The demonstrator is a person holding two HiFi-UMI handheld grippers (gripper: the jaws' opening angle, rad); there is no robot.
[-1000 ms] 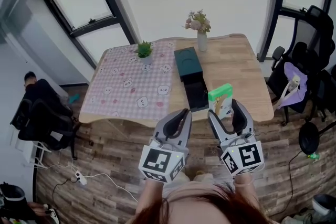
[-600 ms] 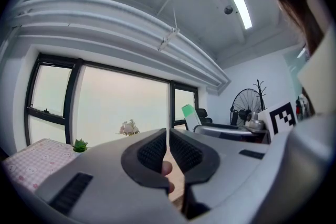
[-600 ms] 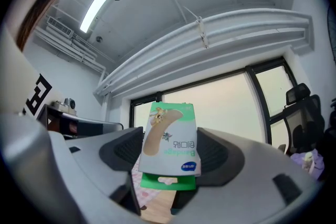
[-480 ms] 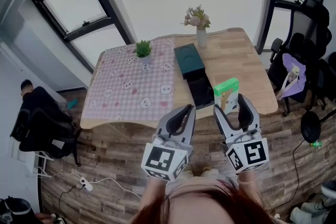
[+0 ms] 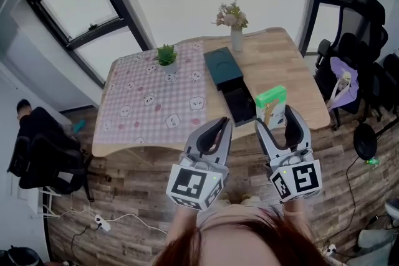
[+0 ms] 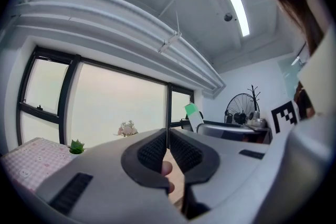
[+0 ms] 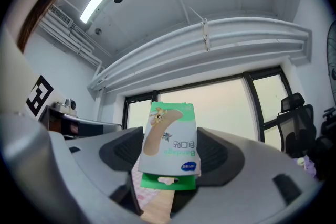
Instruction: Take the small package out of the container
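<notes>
Right tool [image 5: 276,118]: jaws narrow, clamped on one small package [image 5: 272,107] with a green top strip and a white face showing a plaster drawing. The right gripper view shows one pad against each side of it, with the package standing upright between them. Left tool [image 5: 218,128]: jaws fully together, pads touching, nothing gripped. The two tools are side by side, near each other but apart, both over the wood-plank floor [image 5: 124,196] on the near side of the counter [image 5: 280,65]. The package is out of the container [image 5: 223,66] and clear of it, showing in the head view over the counter's near right edge, just beside the black tray [image 5: 240,106]. There is one container, a dark teal box lying lengthwise at mid-counter, and the one black tray juts from its near end. One pink checked cloth [image 5: 153,103] covers the left half of the counter, and the right half is bare wood. One small potted plant [image 5: 166,55] stands at the far edge of the cloth. One white vase [image 5: 236,40] with flowers stands at the far edge of the counter, just beyond the container. Black office chairs [image 5: 368,19] stand to the right of the counter (they overlap, so no count taken). One more dark chair [image 5: 37,159] is well off to the left.
</notes>
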